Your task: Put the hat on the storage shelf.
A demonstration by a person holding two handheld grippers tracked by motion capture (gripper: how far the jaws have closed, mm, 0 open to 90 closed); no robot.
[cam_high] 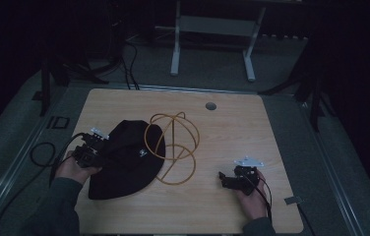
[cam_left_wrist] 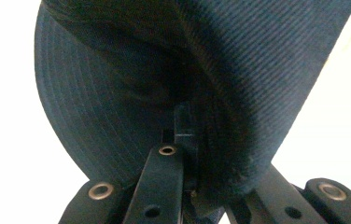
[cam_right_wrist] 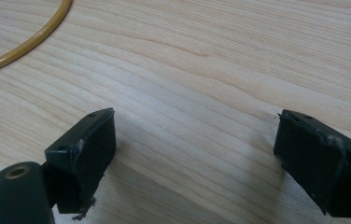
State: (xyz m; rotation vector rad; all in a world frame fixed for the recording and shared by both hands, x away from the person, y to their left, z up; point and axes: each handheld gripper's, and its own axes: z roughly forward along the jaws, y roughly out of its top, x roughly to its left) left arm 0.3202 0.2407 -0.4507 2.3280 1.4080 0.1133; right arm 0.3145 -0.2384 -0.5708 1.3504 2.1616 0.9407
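A black bucket hat [cam_high: 129, 157] lies on the left part of the wooden table [cam_high: 232, 128], leaning partly over a yellow wire hat frame [cam_high: 173, 147]. My left gripper [cam_high: 103, 150] is at the hat's left edge, shut on its brim. In the left gripper view the jaws meet around the dark ribbed fabric of the hat [cam_left_wrist: 164, 70], my left gripper [cam_left_wrist: 187, 140] pinching the rim. My right gripper [cam_high: 222, 178] rests low over the table at the right, open, pointing left. In the right gripper view my right gripper [cam_right_wrist: 194, 154] has bare wood between its pads, and the yellow wire [cam_right_wrist: 29, 42] curves at the top left.
A round cable hole [cam_high: 211, 105] sits near the table's far edge. A white metal stand [cam_high: 212, 29] is on the floor behind the table. A grey tab [cam_high: 292, 200] lies at the front right corner. The left gripper's cable [cam_high: 40, 157] loops off the table's left side.
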